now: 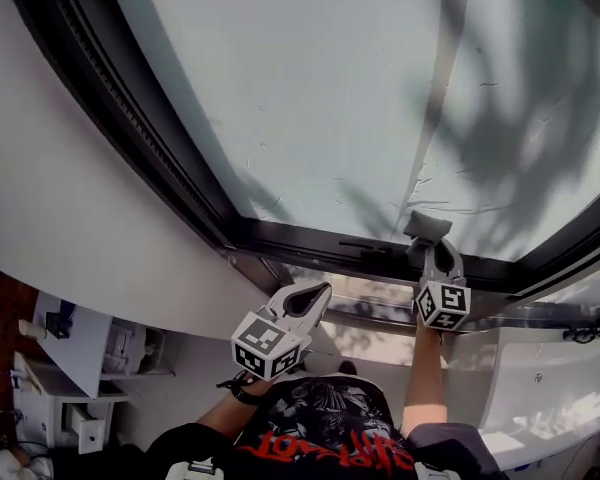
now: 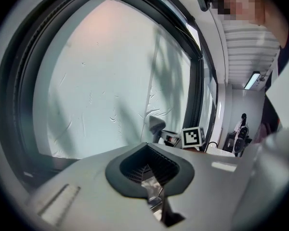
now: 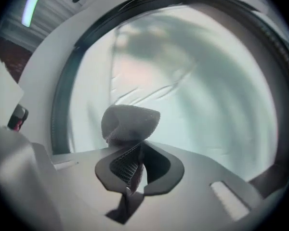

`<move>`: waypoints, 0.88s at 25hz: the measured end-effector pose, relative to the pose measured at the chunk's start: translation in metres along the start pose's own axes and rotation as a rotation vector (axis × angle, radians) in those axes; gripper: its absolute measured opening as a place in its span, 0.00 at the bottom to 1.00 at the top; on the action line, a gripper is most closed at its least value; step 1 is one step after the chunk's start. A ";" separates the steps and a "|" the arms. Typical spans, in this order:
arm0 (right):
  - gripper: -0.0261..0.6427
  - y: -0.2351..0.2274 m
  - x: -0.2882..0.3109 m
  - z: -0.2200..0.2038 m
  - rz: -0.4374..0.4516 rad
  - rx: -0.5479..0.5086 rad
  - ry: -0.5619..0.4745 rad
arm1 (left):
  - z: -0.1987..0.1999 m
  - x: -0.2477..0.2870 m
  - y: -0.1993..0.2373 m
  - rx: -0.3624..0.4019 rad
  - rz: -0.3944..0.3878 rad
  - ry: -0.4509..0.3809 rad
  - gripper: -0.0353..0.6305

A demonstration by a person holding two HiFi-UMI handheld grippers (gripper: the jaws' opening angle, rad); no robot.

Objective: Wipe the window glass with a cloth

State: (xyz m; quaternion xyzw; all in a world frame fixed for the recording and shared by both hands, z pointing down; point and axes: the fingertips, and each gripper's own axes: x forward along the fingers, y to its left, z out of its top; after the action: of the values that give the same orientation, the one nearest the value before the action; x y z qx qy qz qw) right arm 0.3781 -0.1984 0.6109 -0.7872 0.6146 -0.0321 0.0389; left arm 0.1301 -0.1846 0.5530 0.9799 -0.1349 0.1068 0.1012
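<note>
Your cloth [image 1: 426, 226] sits at the bottom edge of the window glass [image 1: 330, 88].
Your left gripper [image 1: 315, 296] hangs below the dark frame [image 1: 310, 240], jaws together on nothing; your right gripper [image 1: 435, 251] pinches the grey cloth, raised beside it.
</note>
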 end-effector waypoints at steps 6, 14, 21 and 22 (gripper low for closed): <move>0.06 0.093 0.050 -0.015 0.074 -0.031 0.037 | -0.001 -0.056 0.043 -0.050 0.122 -0.075 0.06; 0.06 0.187 0.060 0.013 0.191 -0.065 0.081 | -0.016 -0.120 0.085 -0.139 0.216 -0.112 0.06; 0.06 0.405 0.137 -0.073 0.507 -0.134 0.292 | -0.017 -0.171 0.120 -0.158 0.288 -0.173 0.06; 0.06 0.416 0.145 -0.084 0.505 -0.111 0.332 | -0.018 -0.178 0.122 -0.167 0.297 -0.178 0.06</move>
State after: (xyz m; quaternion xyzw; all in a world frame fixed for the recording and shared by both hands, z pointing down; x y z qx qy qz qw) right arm 0.0032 -0.4417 0.6528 -0.5943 0.7898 -0.1158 -0.0984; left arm -0.0757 -0.2518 0.5492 0.9429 -0.2950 0.0218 0.1530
